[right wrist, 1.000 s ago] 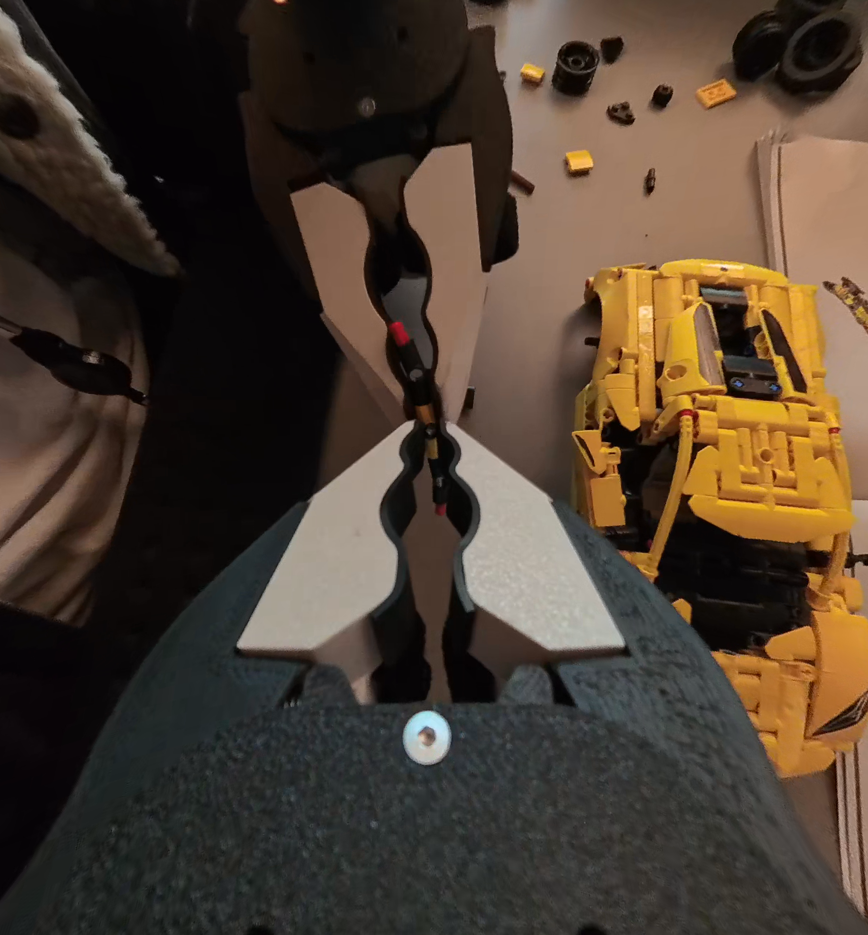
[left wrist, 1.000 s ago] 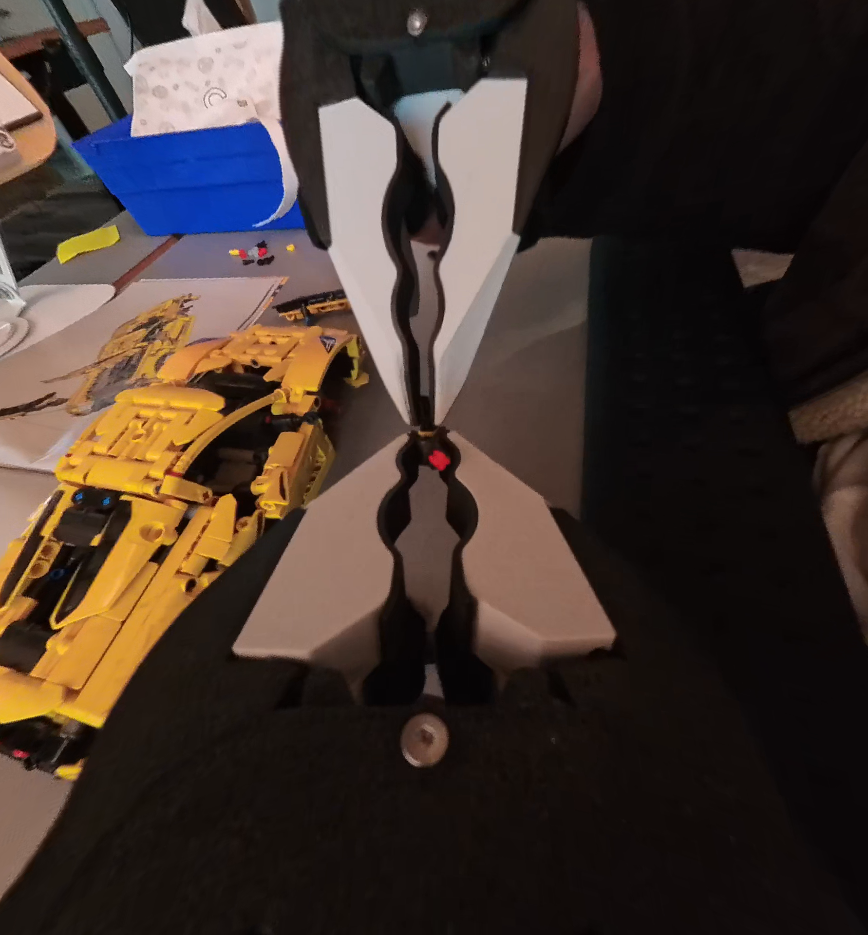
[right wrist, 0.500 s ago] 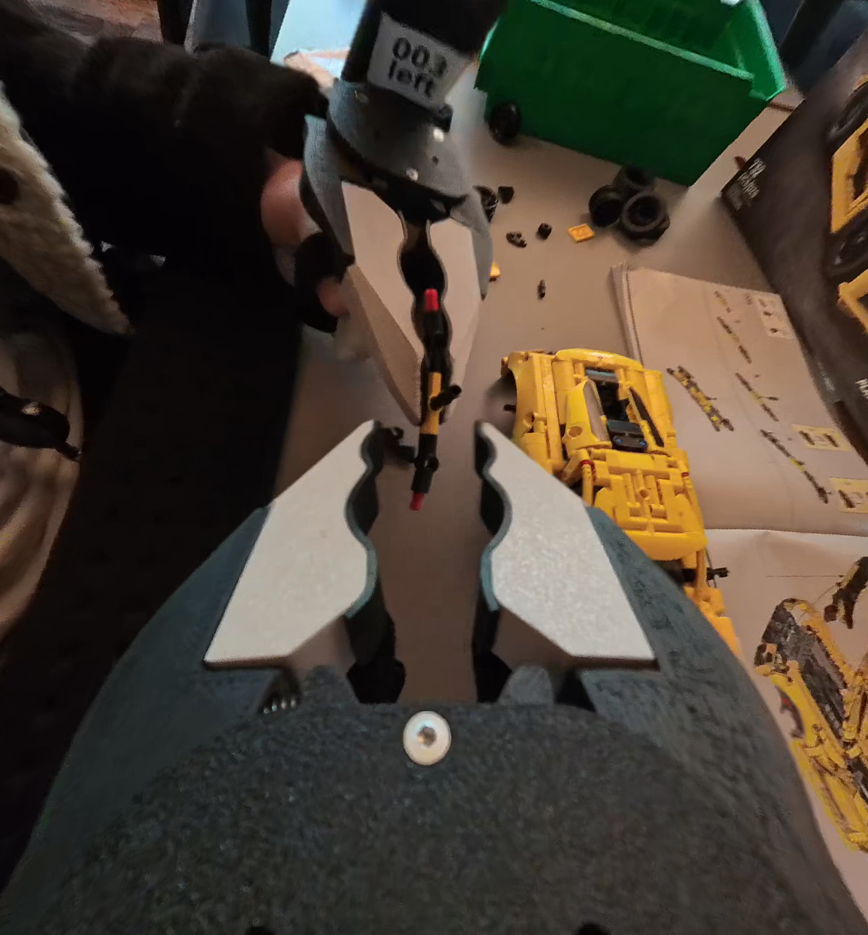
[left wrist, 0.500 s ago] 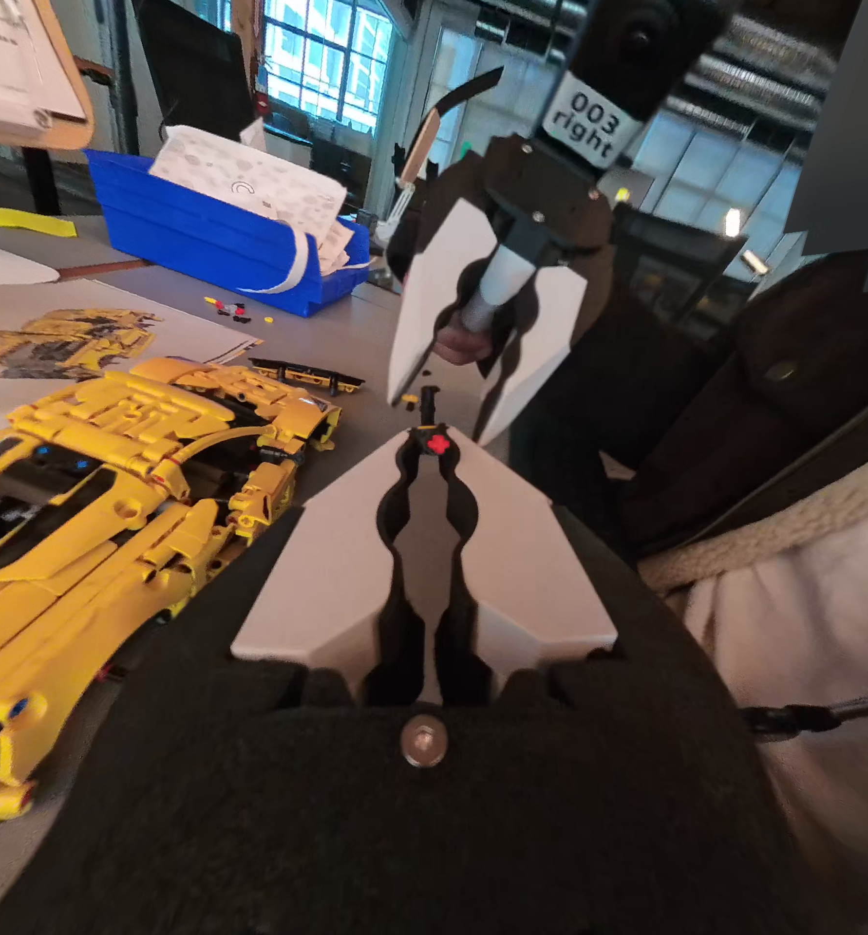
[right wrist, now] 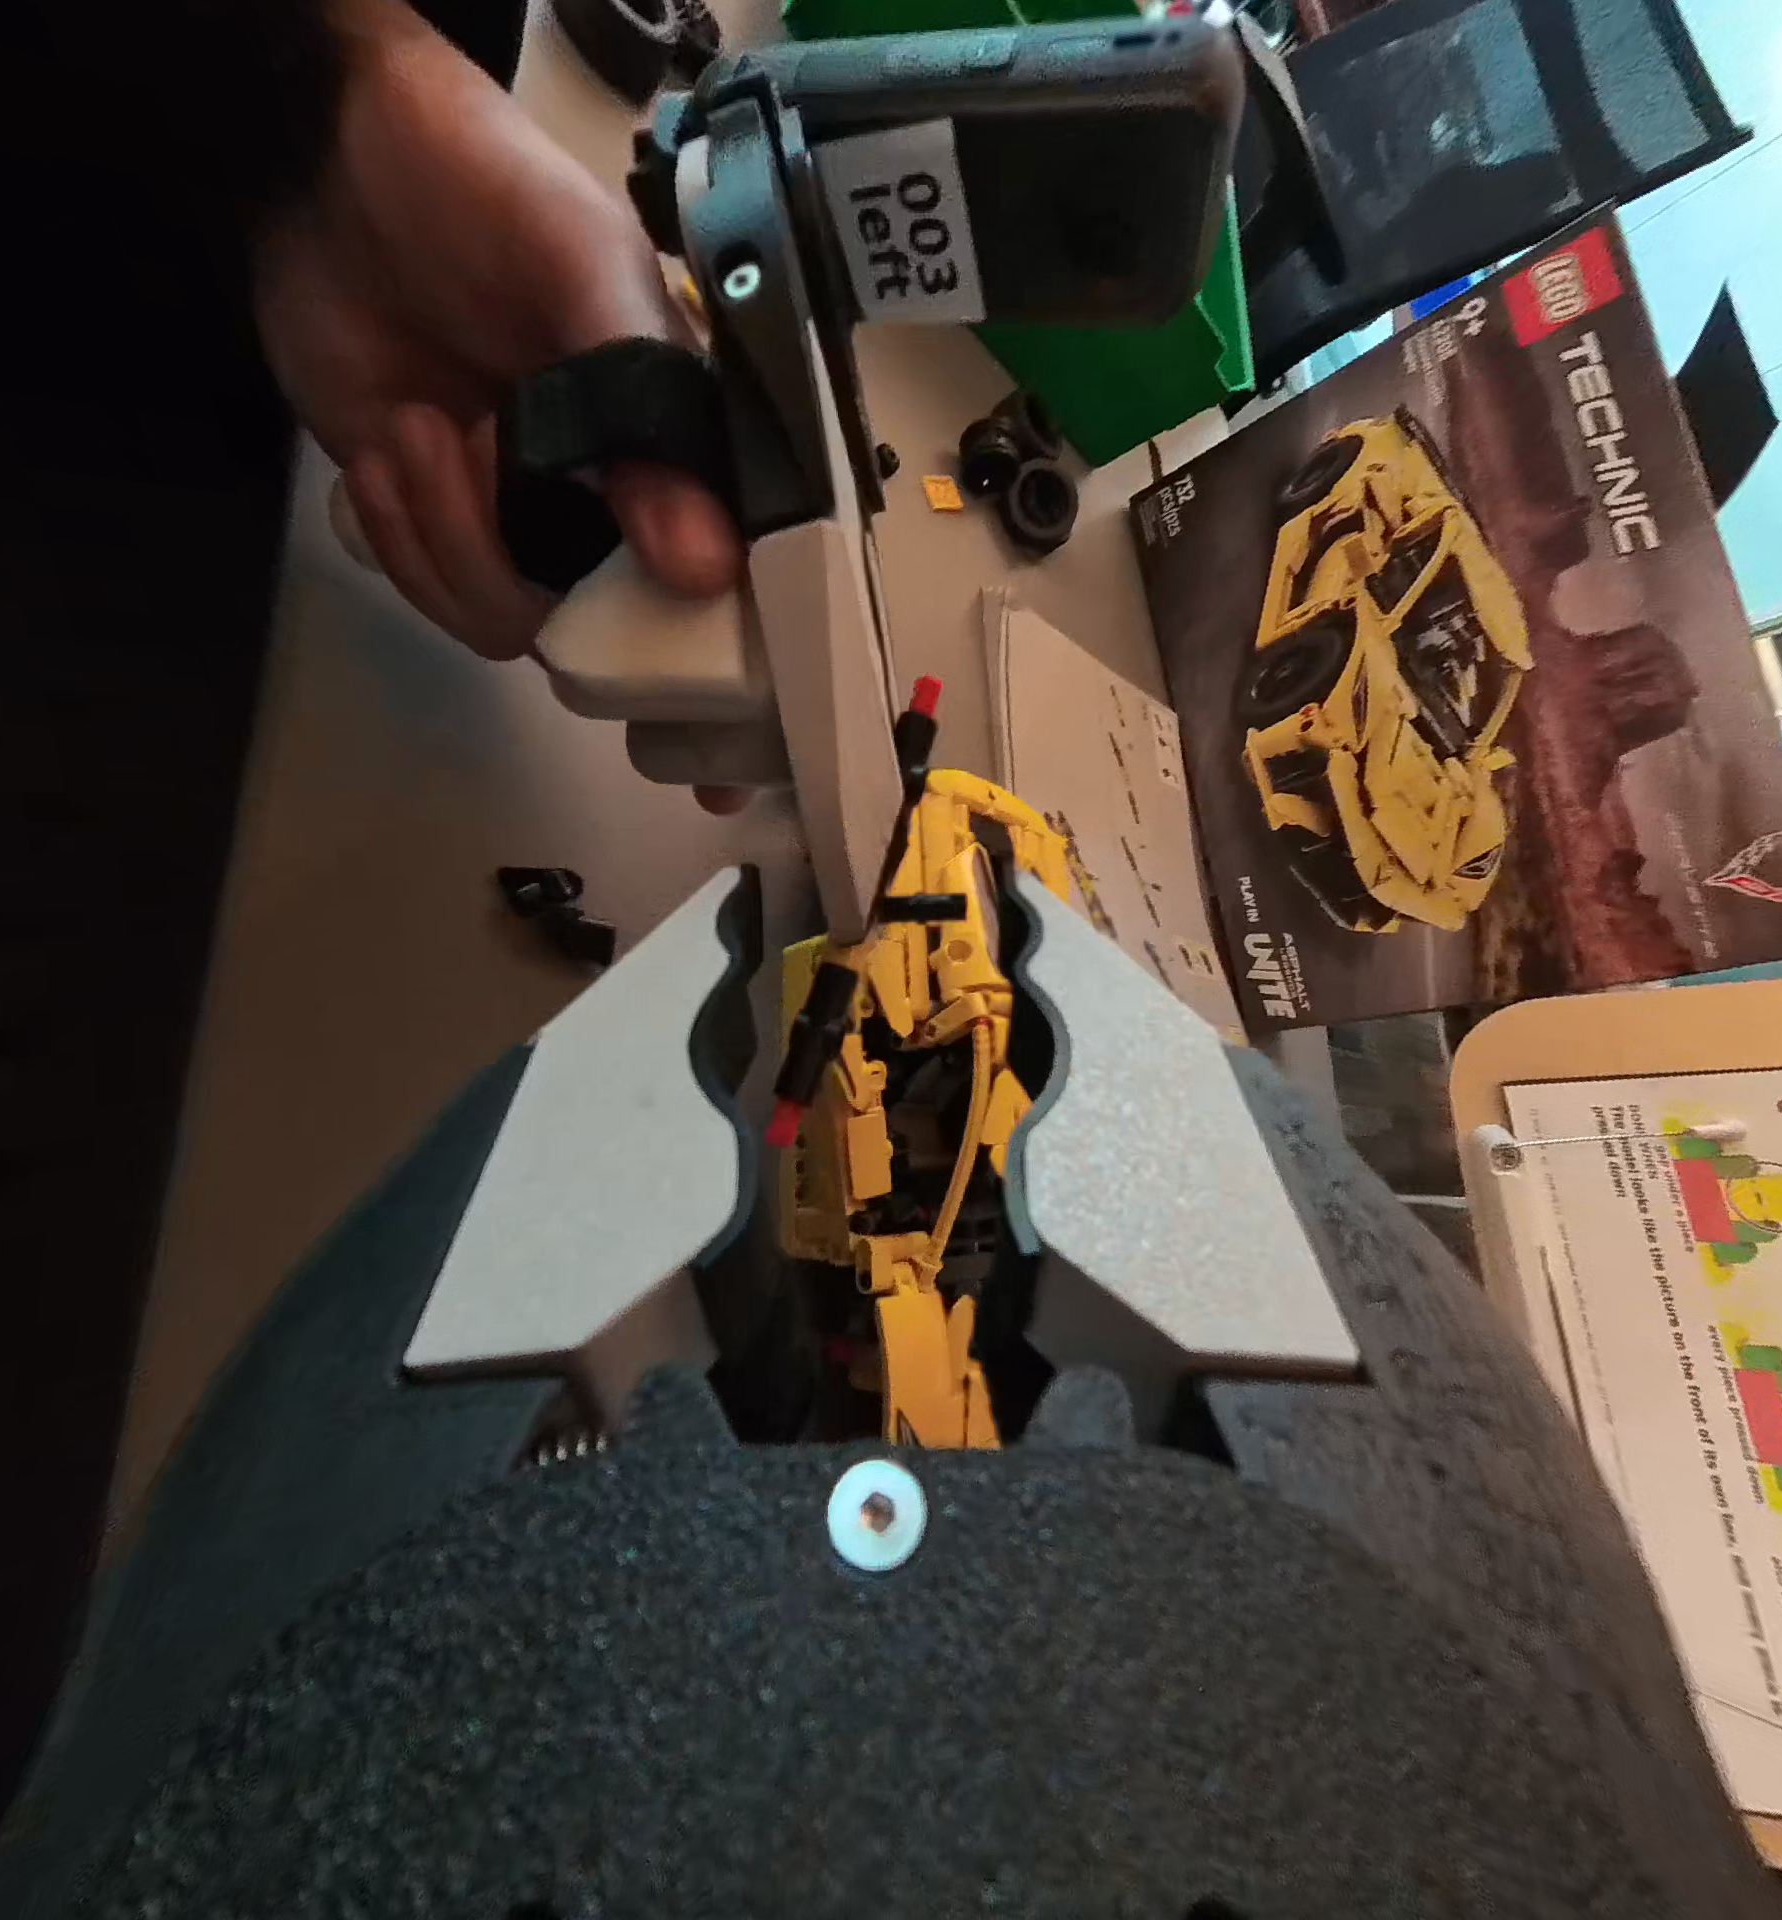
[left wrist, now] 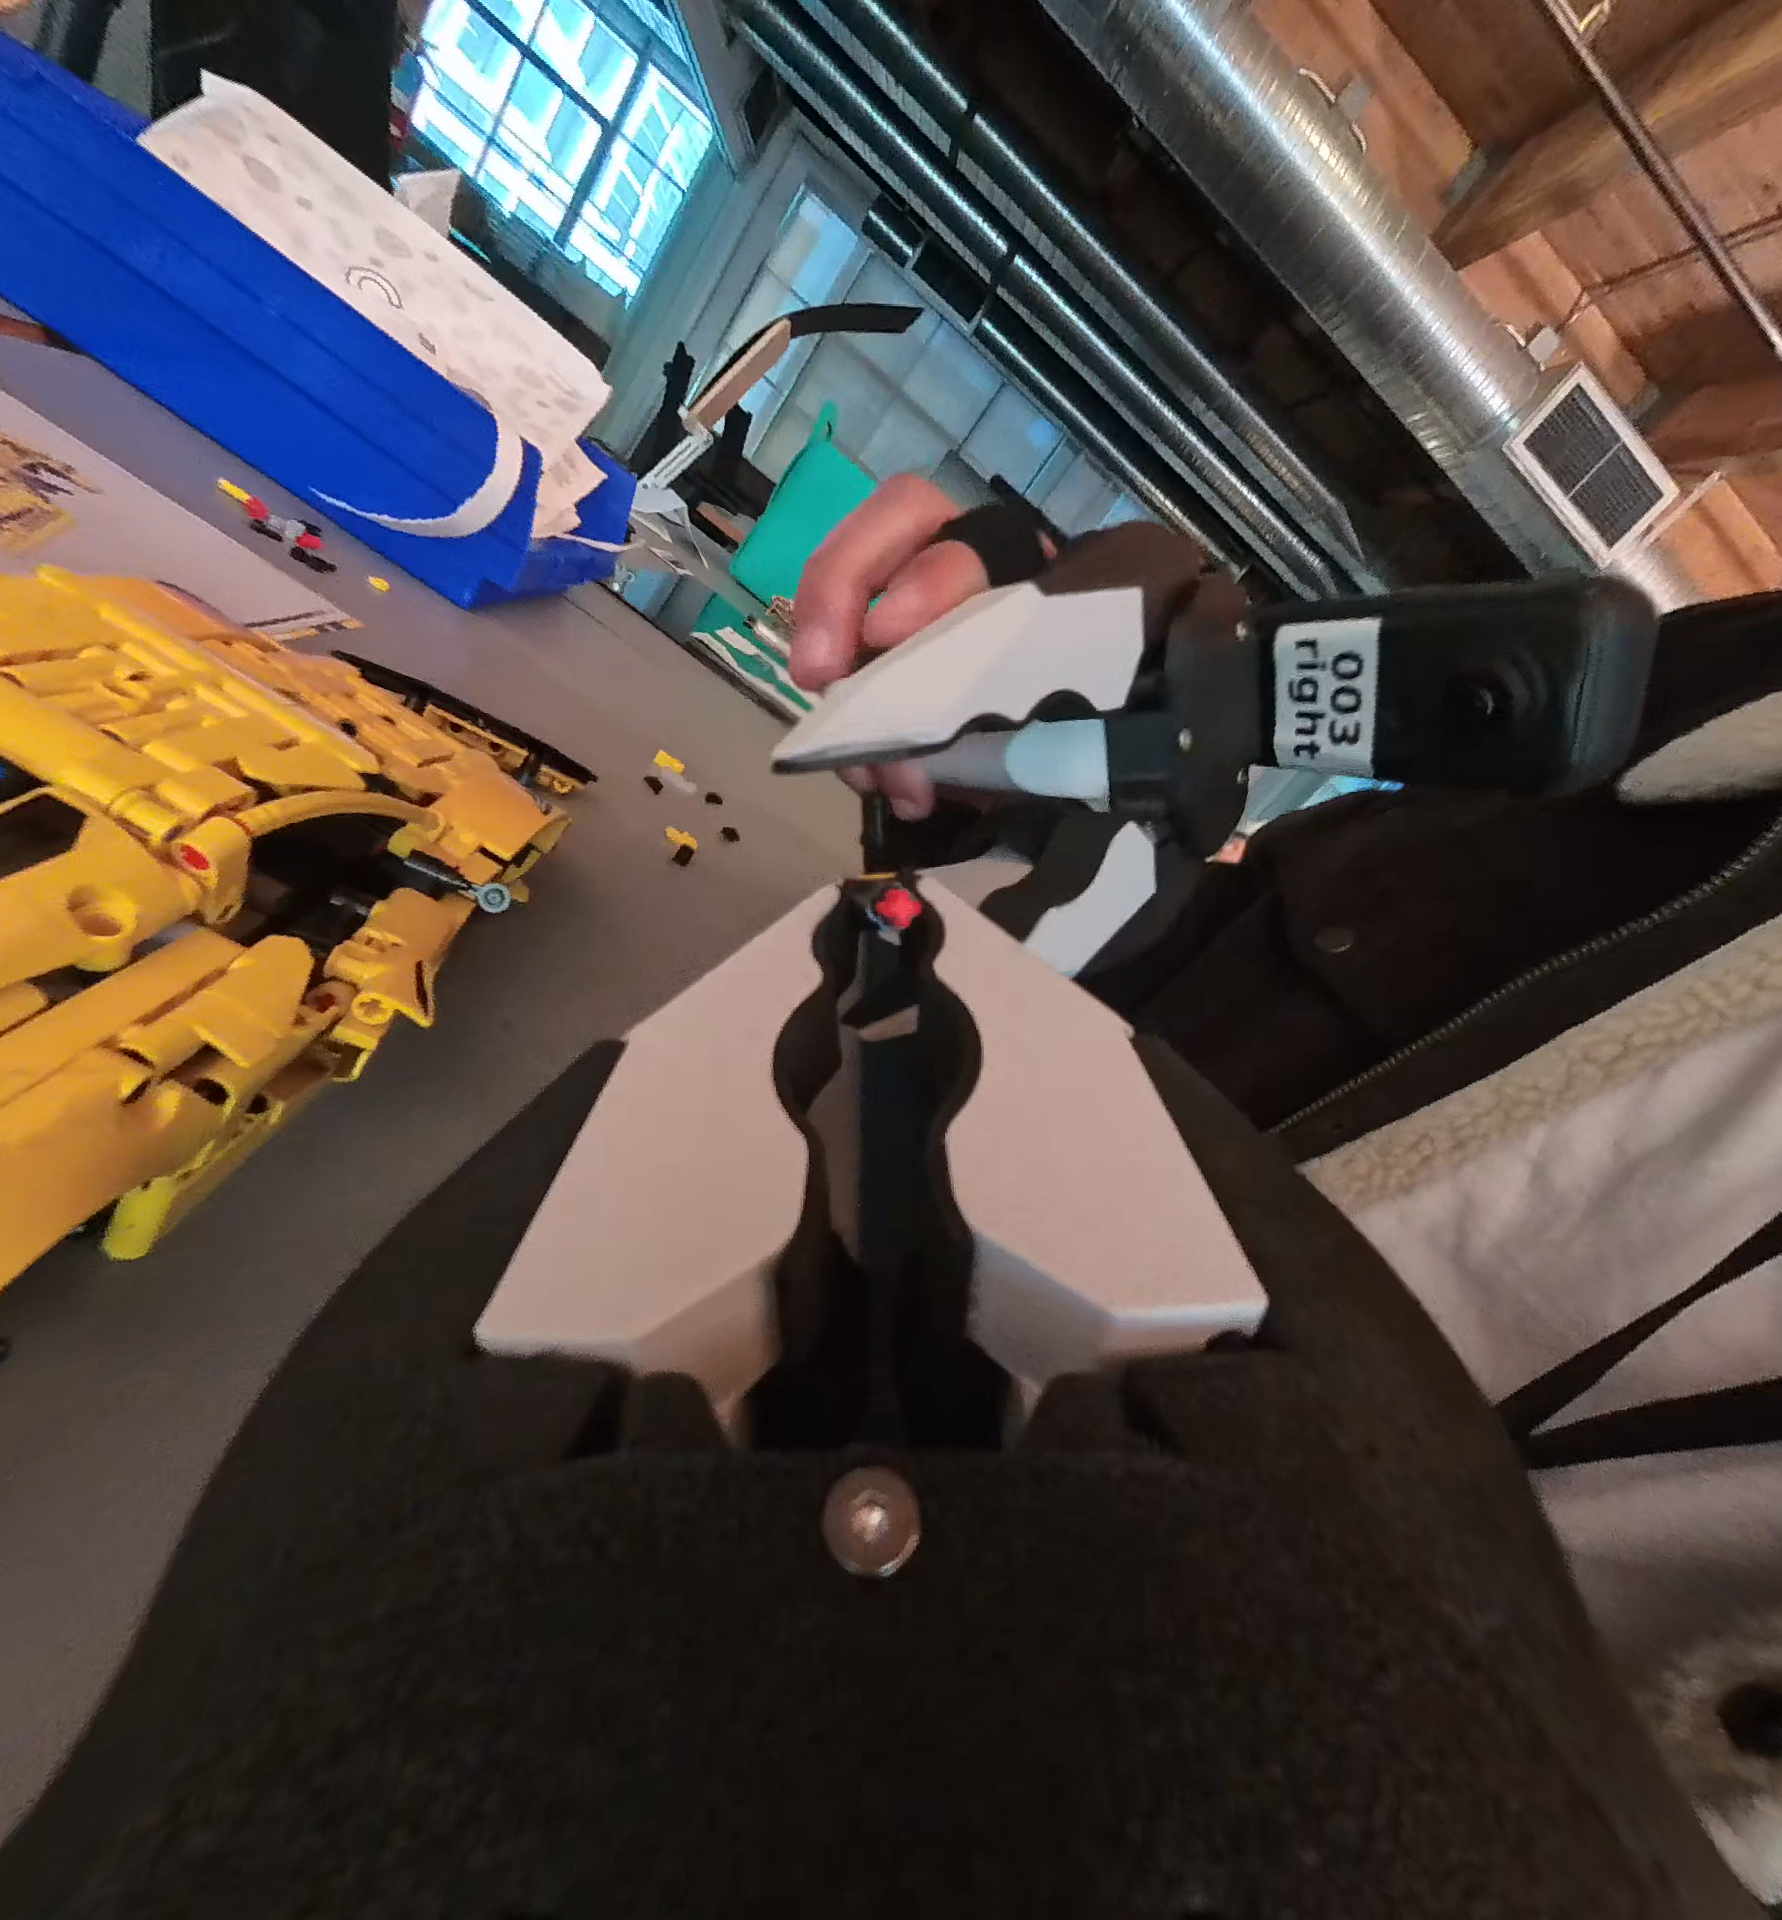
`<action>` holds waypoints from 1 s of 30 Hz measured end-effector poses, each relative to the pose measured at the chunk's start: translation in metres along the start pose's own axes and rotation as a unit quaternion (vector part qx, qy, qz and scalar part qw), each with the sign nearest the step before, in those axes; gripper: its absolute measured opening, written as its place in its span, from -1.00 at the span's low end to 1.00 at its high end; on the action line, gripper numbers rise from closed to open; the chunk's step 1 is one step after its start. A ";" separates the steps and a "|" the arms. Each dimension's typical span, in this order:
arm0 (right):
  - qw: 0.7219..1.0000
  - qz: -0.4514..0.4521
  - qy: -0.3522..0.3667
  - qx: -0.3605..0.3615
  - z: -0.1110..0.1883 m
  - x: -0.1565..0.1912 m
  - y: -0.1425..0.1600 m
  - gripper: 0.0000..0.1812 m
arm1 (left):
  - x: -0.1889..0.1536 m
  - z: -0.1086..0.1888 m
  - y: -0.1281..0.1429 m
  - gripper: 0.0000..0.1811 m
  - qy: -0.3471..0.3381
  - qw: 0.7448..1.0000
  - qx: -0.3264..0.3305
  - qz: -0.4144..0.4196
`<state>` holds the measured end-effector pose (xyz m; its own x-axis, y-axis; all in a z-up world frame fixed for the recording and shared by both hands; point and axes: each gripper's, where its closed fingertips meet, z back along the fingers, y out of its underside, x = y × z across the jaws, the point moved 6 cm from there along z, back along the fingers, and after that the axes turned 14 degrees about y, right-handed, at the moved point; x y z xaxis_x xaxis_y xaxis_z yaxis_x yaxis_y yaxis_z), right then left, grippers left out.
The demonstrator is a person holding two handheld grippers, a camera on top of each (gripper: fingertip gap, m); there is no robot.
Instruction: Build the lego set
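Observation:
My left gripper [left wrist: 882, 896] is shut on a thin black and yellow rod piece with red ends [left wrist: 889, 906], held in the air above the table. In the right wrist view the left gripper [right wrist: 847, 920] is seen from the side, and the rod piece [right wrist: 812, 1039] sticks out both ways from its tips. My right gripper [right wrist: 876, 904] is open and empty, with its fingers on either side of the rod and not touching it. The right gripper also shows in the left wrist view [left wrist: 882, 831], jaws apart. The yellow Lego car [left wrist: 191, 810] lies on the grey table; the right wrist view [right wrist: 928, 1039] shows it between my fingers.
A blue bin [left wrist: 191, 291] with paper stands at the back. Loose small parts [left wrist: 679, 800] lie beside the car. A green bin [right wrist: 1105, 384], black tyres [right wrist: 1022, 478], the set's box [right wrist: 1469, 665], an open booklet [right wrist: 1095, 769] and a clipboard sheet [right wrist: 1676, 1299] lie around. Only a small space, under 4 cm, lies between the two pairs of fingers.
My right gripper has opened, let go of the rod piece and drawn back a little. My left gripper keeps hold of the rod. Both grippers have tilted up from the table.

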<state>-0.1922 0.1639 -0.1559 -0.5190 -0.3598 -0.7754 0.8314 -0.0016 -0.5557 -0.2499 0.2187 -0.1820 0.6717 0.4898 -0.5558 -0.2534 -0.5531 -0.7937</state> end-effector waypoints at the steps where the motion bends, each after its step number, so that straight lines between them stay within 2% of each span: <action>1: 1.000 -0.001 -0.007 -0.001 0.000 0.001 0.001 -0.57 | 0.000 -0.001 0.001 -0.93 -0.002 1.000 0.007 -0.001; 2: 1.000 0.000 -0.007 -0.001 0.000 0.001 0.002 -0.66 | 0.000 -0.002 0.002 -0.93 0.000 1.000 0.009 -0.001; 4: 1.000 0.008 0.005 0.002 0.000 0.001 0.005 -0.69 | 0.000 -0.002 0.002 -0.92 -0.001 1.000 0.009 0.000; 8: 1.000 -0.012 -0.004 0.015 -0.002 -0.002 0.004 -0.69 | 0.001 0.000 0.001 -0.93 -0.002 1.000 -0.001 0.003; 13: 1.000 0.018 0.021 0.013 -0.004 -0.001 0.004 -0.71 | 0.004 0.002 0.000 -0.93 -0.008 1.000 -0.011 0.012; 20: 0.999 0.016 0.029 0.038 -0.009 0.001 0.006 -0.71 | 0.009 0.004 0.001 -0.93 -0.022 0.999 -0.016 0.031; 21: 0.999 0.020 0.012 0.039 -0.009 0.005 0.007 -0.80 | 0.009 0.003 0.001 -0.92 -0.024 0.999 -0.014 0.030; 23: 0.999 0.016 0.017 0.037 -0.008 0.005 0.008 -0.81 | 0.009 0.003 0.002 -0.93 -0.025 0.999 -0.011 0.029; 27: 0.999 -0.013 0.010 0.036 -0.010 0.004 0.011 -0.80 | 0.011 0.003 0.001 -0.93 -0.034 0.999 -0.013 0.030; 30: 0.997 -0.068 0.016 0.026 -0.015 0.003 0.012 -0.78 | 0.012 0.006 -0.001 -0.93 -0.040 0.998 -0.023 0.030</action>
<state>-0.1873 0.1768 -0.1694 -0.6321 -0.3239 -0.7039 0.7623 -0.0972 -0.6399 -0.2460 0.2292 -0.1893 0.5982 0.5060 -0.6213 -0.2573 -0.6131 -0.7470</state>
